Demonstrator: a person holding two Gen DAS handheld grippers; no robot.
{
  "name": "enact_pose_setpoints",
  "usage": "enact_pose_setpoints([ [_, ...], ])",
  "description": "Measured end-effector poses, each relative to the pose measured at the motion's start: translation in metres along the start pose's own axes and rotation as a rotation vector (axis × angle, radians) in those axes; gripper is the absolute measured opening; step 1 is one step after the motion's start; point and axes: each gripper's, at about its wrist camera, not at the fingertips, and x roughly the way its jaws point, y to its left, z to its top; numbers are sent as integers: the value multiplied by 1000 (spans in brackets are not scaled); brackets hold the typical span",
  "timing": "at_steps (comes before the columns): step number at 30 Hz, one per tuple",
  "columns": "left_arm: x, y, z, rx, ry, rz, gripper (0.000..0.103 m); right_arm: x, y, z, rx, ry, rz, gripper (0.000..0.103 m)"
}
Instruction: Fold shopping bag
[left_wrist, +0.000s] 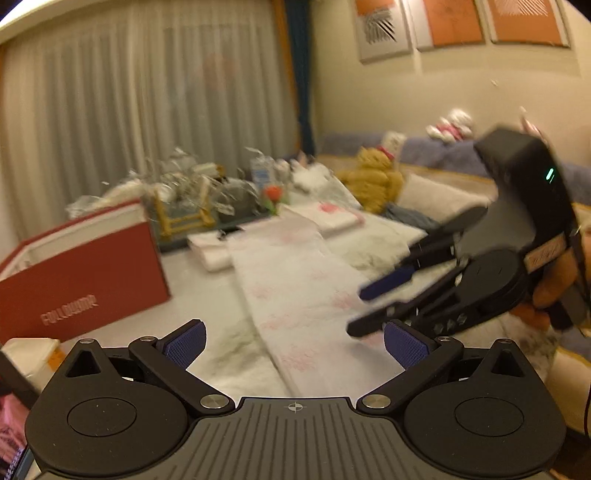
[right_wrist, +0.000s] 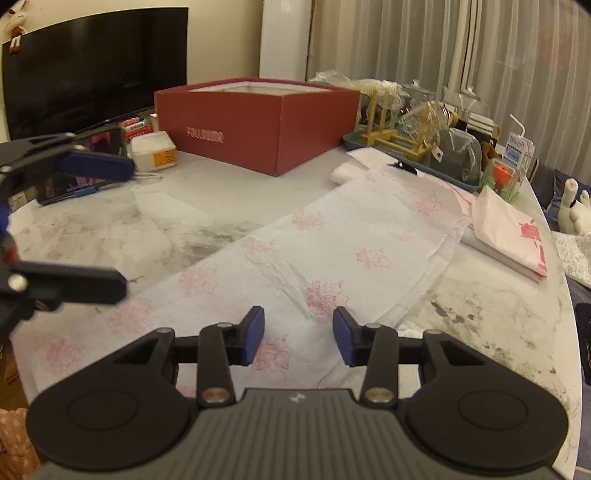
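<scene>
The white shopping bag (right_wrist: 325, 254) with pink prints lies flattened in a long strip across the marble desk (right_wrist: 155, 210) near the red box (right_wrist: 255, 125), while the left gripper (left_wrist: 295, 345) and the right gripper (right_wrist: 299, 334) hover just over it, fingers apart and holding nothing.

The shopping bag (right_wrist: 332, 251) was found laid flat on the marble tabletop (right_wrist: 155, 206), spread as a long strip running diagonally from the near left edge towards the far right. It was seen to be thin, white and faintly crinkled, printed all over with pale pink flower motifs and small lettering. Its far end was rounded, and a second layer was exposed along the right edge. In the left wrist view the same bag (left_wrist: 295, 288) was blurred.
</scene>
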Motion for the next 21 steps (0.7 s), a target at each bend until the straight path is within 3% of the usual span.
enact_pose_setpoints([
  [4, 12, 2, 1, 69, 52, -130, 103, -35, 15, -8, -103, -76, 43, 51],
  [8, 19, 9, -1, 60, 96, -290, 103, -66, 16, -25, -144, -102, 133, 61],
  [10, 24, 12, -5, 47, 135, -331, 103, -80, 19, -34, -167, -108, 190, 69],
  [12, 32, 14, -11, 37, 176, -336, 103, -92, 26, -42, -216, -110, 237, 76],
  [14, 39, 17, -17, 20, 198, -341, 103, -100, 40, -48, -292, -98, 259, 77],
  [21, 40, 18, -19, -12, 196, -347, 103, -100, 90, -60, -574, -81, 183, 71],
])
